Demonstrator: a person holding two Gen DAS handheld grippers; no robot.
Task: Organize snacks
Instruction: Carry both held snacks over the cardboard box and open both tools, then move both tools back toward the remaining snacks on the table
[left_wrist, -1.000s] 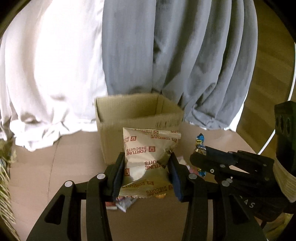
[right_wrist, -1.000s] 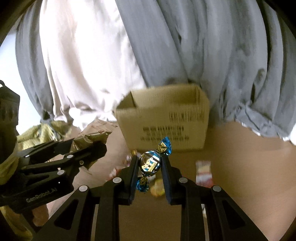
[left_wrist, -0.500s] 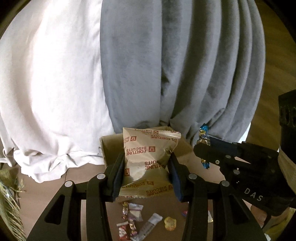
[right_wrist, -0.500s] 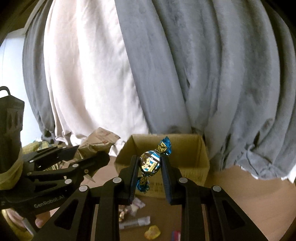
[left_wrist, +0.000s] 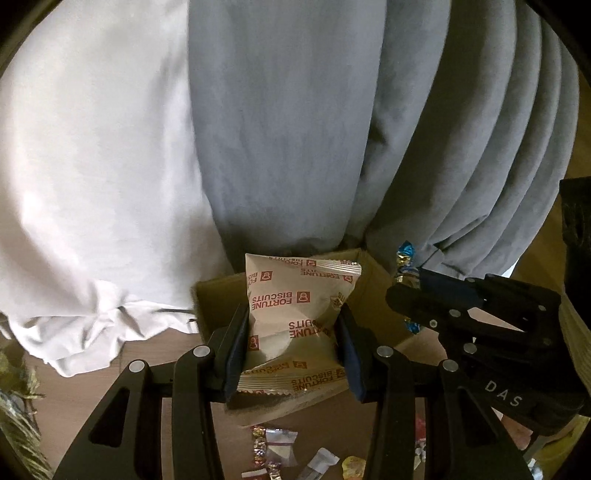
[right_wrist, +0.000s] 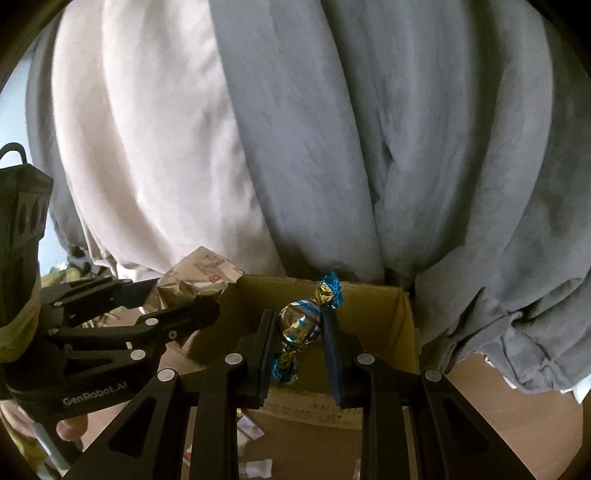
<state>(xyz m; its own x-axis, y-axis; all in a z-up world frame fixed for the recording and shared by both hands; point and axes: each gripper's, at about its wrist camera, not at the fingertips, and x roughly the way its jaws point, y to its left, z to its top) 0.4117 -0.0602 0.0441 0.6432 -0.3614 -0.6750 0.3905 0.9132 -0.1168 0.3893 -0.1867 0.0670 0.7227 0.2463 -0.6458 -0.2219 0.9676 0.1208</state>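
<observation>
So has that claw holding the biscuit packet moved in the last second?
Yes. The left claw, shut on the biscuit packet, has come closer to the cardboard box and higher, now looking down into its opening, no longer at its front.

left tool (left_wrist: 293, 354) gripping biscuit packet (left_wrist: 295, 314), seemingly above box (left_wrist: 373, 280)

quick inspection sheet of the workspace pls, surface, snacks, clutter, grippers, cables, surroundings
surface: brown tabletop, mostly bare on the right
job's things: biscuit packet and foil-wrapped candy both held up in front of the open cardboard box
clutter: small loose snacks lying on the table in front of the box
grippers: left gripper shut on the biscuit packet; right gripper shut on the candy
cables: nothing seen
surroundings: white curtain and grey curtain behind the box
</observation>
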